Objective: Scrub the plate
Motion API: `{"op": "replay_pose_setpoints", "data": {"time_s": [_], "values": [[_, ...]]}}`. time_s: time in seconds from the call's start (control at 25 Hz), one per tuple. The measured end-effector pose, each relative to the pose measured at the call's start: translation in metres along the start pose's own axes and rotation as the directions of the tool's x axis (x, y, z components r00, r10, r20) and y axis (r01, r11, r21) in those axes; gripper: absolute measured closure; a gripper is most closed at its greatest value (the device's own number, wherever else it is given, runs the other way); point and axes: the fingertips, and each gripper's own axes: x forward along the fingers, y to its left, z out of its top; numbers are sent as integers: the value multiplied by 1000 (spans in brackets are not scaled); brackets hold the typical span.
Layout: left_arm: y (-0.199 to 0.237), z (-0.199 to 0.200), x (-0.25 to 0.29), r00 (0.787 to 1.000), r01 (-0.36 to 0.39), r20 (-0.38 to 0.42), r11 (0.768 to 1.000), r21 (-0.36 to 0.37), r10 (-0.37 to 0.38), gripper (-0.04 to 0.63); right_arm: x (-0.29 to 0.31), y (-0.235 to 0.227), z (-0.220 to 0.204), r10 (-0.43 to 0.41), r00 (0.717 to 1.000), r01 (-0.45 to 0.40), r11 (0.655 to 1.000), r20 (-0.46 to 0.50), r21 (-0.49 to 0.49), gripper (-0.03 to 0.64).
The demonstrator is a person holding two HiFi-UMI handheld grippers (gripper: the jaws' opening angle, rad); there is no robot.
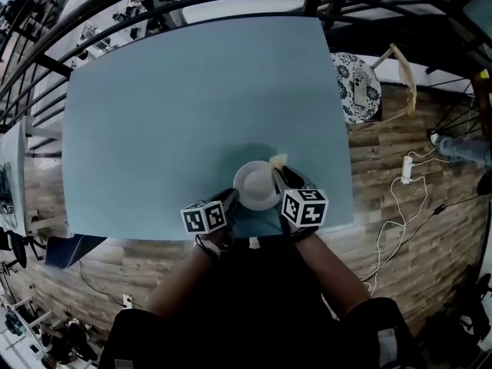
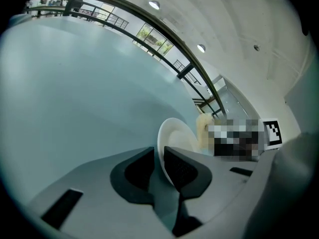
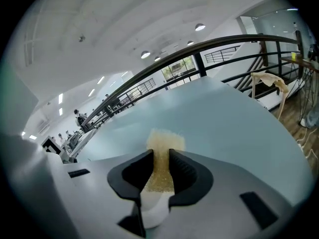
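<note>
Currently the plate (image 1: 254,184) sits over the near edge of the blue table (image 1: 154,129), between the two grippers. In the head view its round inner face is turned up toward the camera and shows plain white. In the left gripper view the same plate (image 2: 174,136) appears nearly edge-on, standing tilted, with its hollow side facing right.

The left gripper (image 1: 230,199) is clamped on the plate's near-left rim. The left gripper view shows its jaws (image 2: 159,156) pressed against both faces of the thin rim.

The right gripper (image 3: 160,156) is closed on a sponge (image 3: 162,142). The sponge's long axis runs along the jaws. Its coarse yellow part projects past the fingertips and a white part lies further back between them. In the head view the yellow tip (image 1: 277,161) points away from the person and lies at the plate's far-right rim, next to the right gripper (image 1: 283,174). Actual contact with the plate cannot be confirmed.

Whether the plate rests on the table or is lifted clear cannot be determined. The plate's near rim is covered by the grippers and their marker cubes. The person's forearms are cut off at the bottom of the head view. A mosaic patch hides part of the right gripper in the left gripper view.

Beyond the table's right edge stands a chair (image 1: 357,88) with a patterned seat.
</note>
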Motion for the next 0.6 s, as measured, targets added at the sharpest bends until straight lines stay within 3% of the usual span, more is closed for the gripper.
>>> {"op": "replay_pose_setpoints", "data": {"time_s": [0.24,0.44,0.6], "values": [[-2,-2,5,1000,17,-5,1000,-6,-17,523,-1,18,0,29,1000,-29,1000,7,-10,512],[-1,2,1,1000,27,9,1000,-12,-27,523,15,74,-14,150,988,-152,987,-41,-49,512],[3,3,-7,999,33,10,999,-21,-33,523,30,111,-29,222,971,-224,974,-84,-18,512]]}}
